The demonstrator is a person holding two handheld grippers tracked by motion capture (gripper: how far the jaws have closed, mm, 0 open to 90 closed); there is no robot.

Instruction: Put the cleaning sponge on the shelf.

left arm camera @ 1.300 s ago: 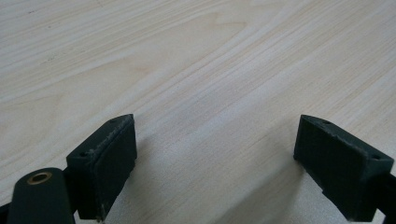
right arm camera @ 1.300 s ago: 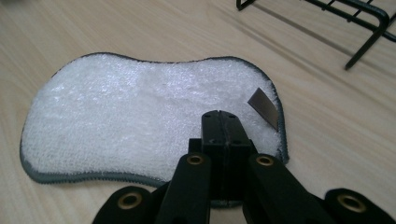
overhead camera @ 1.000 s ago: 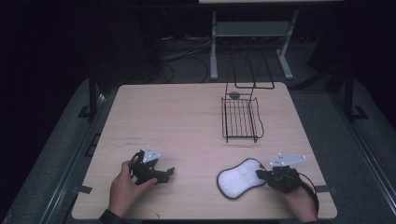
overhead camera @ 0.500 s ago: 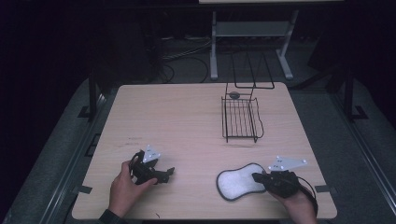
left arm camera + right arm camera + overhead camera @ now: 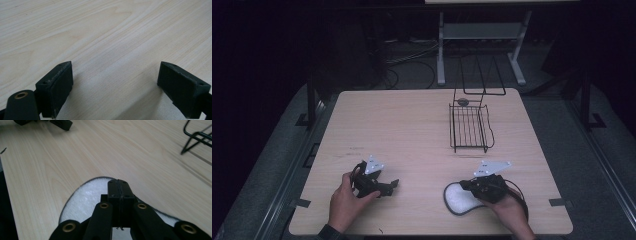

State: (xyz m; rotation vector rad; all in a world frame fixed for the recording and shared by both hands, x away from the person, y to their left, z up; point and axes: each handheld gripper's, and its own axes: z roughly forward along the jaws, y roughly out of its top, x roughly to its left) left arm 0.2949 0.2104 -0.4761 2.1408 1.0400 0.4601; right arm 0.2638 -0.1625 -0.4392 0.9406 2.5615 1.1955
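The right claw (image 5: pixel 468 184) is clenched on the edge of a flat white fuzzy pad with a dark rim (image 5: pixel 458 198), lying near the pale wooden desk's (image 5: pixel 412 125) front edge. The left claw (image 5: pixel 391 186) rests released, well apart.

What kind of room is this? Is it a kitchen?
Probably not a kitchen. It looks like a workshop or test room: one bare wooden table stands in a dark room, cables trail on the floor behind it, and a metal stand rises at the back.
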